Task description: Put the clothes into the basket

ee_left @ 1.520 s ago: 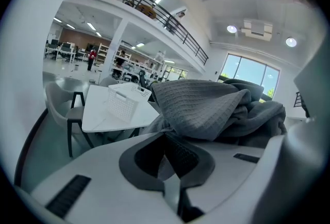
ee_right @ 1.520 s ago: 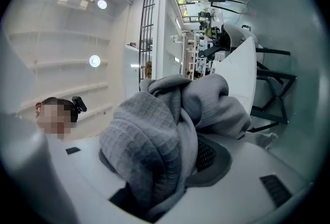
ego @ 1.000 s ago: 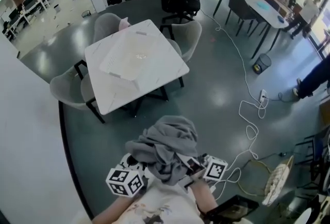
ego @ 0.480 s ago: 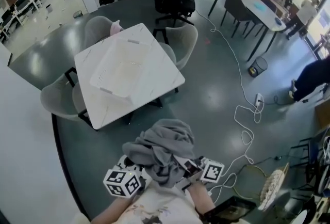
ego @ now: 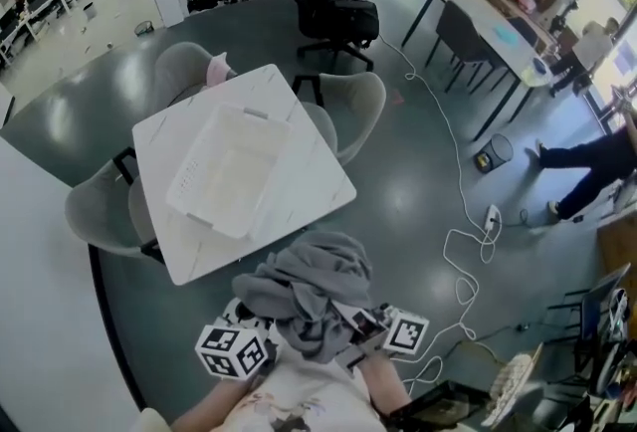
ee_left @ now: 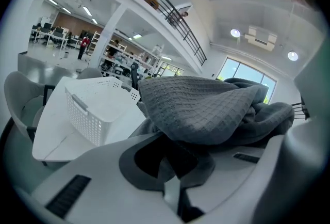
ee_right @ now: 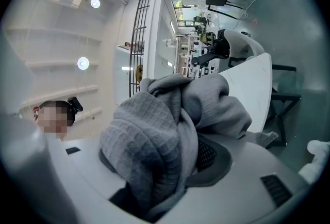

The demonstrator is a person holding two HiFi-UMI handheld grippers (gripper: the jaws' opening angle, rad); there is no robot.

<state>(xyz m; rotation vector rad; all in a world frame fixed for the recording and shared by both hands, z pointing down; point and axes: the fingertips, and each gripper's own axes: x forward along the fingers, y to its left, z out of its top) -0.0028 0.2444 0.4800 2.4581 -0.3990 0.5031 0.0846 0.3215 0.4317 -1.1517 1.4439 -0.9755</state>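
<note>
My left claw (ego: 261, 328) and right claw (ego: 370, 325) are each clenched on the grey clothes (ego: 317, 286), which bunch up between and over them. The white basket (ego: 191, 204) sits well ahead of both claws, on the bench (ego: 304, 206).

Table (ego: 311, 176) and basket (ego: 227, 171) nearer.

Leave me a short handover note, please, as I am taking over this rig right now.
Grippers: the left gripper and the right gripper are both shut on the grey garment, which is held bundled between them.
Things: the white basket sits on the white table ahead and looks empty.
Done: garment picked up.
Left: carry it to the table and drop it into the basket.
</note>
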